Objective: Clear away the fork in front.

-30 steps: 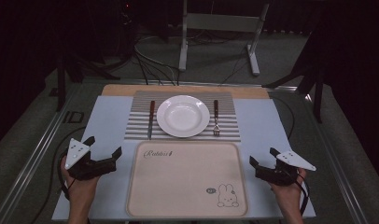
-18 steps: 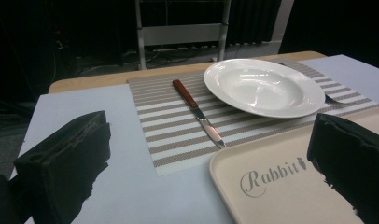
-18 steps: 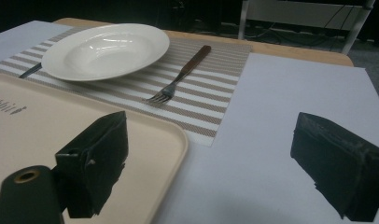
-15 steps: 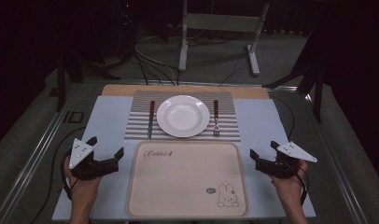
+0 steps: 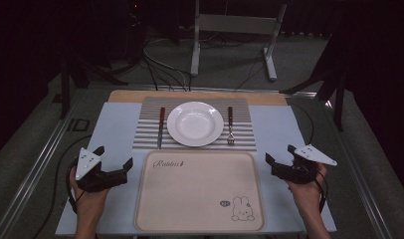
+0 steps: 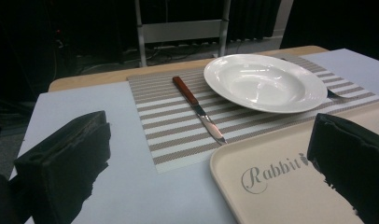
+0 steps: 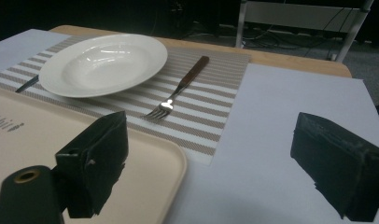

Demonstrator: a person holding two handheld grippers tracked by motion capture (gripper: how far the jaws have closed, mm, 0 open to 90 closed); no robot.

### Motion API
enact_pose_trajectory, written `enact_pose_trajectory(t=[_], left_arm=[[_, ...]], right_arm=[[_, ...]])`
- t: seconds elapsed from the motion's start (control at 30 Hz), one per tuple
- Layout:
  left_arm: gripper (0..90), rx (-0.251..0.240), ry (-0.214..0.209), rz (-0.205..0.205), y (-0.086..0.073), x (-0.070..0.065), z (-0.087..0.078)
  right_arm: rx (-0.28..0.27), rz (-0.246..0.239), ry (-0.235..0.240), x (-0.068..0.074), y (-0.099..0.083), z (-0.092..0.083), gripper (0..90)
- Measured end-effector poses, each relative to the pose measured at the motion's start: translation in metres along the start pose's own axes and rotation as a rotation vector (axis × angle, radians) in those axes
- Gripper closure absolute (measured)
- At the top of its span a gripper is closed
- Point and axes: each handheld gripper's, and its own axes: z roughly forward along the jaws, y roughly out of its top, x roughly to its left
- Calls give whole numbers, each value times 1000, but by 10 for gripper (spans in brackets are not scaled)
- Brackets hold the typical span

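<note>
left gripper (image 5: 112,160) and right gripper (image 5: 280,158) both sit with fingers spread and empty either side of the tray (image 5: 200,219), knife (image 5: 161,127) far-right of the left one, fork (image 5: 230,125) far-left of the right, long axes near-to-far; gripper views show the tines and blade tip toward the tray.

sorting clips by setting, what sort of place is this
Probably a lab or studio with a mock dining setup: a plate with knife and fork on a table, cables trailing over the dark floor behind.
</note>
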Motion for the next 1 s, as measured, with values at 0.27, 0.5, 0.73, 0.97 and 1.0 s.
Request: enact_pose_trajectory(t=[0.27,0.5,0.73,0.97,1.0], left_arm=[[0,3,1,0,0,0,0],[0,5,3,2,0,0,1],[0,6,2,1,-1,0,1],[0,7,1,0,-1,-1,2],[0,8,2,1,-1,-1,2]], right_arm=[[-1,5,5,1,8,4,114],[-4,-6,7,3,16,9,114],[-2,-21,8,7,24,15,114],[6,-27,8,9,30,21,114],[7,-25,7,8,32,22,114]])
